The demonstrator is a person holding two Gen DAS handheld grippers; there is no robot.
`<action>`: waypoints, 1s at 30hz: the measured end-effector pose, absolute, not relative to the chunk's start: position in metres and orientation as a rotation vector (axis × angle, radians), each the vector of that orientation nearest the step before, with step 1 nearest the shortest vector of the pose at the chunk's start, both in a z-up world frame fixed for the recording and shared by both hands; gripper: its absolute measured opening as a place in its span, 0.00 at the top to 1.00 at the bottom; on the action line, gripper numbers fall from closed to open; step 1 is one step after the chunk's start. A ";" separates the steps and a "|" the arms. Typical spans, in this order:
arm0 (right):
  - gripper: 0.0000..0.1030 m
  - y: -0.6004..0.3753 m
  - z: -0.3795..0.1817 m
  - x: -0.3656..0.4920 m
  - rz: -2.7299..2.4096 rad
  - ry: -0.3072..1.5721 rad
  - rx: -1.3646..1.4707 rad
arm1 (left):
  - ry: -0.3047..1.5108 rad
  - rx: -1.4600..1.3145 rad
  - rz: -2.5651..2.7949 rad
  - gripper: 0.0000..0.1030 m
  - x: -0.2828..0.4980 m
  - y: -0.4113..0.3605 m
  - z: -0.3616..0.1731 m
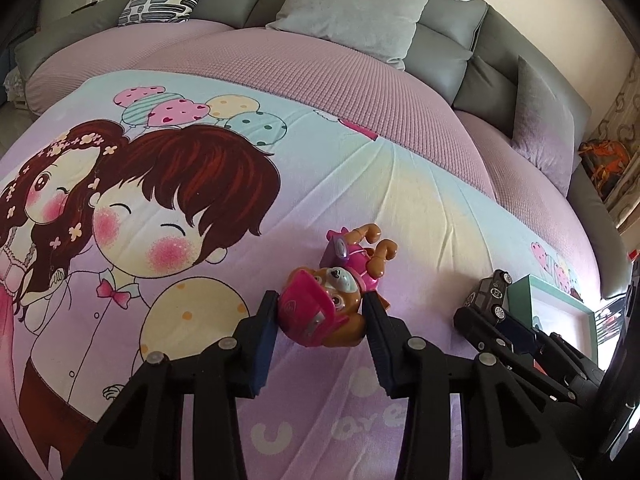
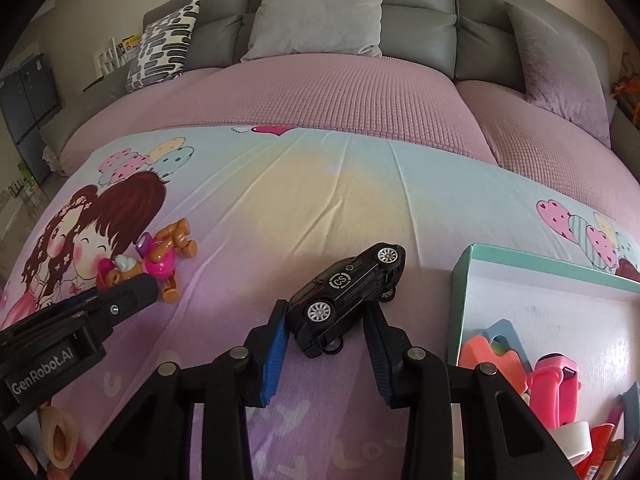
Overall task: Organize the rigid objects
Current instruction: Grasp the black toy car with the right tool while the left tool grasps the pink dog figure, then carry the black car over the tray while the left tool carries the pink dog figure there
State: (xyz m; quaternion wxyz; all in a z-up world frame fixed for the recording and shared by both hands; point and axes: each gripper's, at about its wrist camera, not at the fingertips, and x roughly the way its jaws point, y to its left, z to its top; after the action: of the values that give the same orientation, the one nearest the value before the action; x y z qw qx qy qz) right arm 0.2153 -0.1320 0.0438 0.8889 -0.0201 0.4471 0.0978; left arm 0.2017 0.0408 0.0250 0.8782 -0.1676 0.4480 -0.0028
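Observation:
A brown and pink toy pup figure (image 1: 336,292) lies on the cartoon blanket (image 1: 360,184). My left gripper (image 1: 320,300) is shut on the figure's head. It also shows in the right wrist view (image 2: 160,260), with the left gripper's fingers (image 2: 132,292) on it. A black toy car (image 2: 348,292) lies on its side. My right gripper (image 2: 326,312) is shut on the car's rear half. The car and right gripper also show in the left wrist view (image 1: 490,292).
A teal-rimmed white box (image 2: 532,264) stands at the right, holding pink and orange toys (image 2: 552,384). Grey and patterned cushions (image 2: 320,12) line the sofa back beyond the pink cover (image 2: 340,92).

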 end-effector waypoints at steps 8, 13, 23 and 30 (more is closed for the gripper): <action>0.61 -0.137 0.053 0.205 0.194 0.906 -0.022 | 0.890 -0.349 -0.008 0.57 0.191 0.041 0.042; 0.61 -0.140 0.069 0.194 0.182 0.870 -0.012 | 0.857 -0.344 -0.007 0.58 0.185 0.038 0.055; 0.61 -0.146 0.097 0.164 0.175 0.824 -0.009 | 0.796 -0.323 -0.023 0.57 0.167 0.025 0.082; 0.61 -0.165 0.102 0.145 0.131 0.824 0.032 | 0.767 -0.283 -0.064 0.57 0.163 0.004 0.097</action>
State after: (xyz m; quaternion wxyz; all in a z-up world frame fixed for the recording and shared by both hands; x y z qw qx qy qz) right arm 0.1453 -0.1654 0.1019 0.9140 0.0154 0.4003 0.0634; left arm 0.1628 0.0045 0.0974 0.9170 -0.1376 0.3730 -0.0309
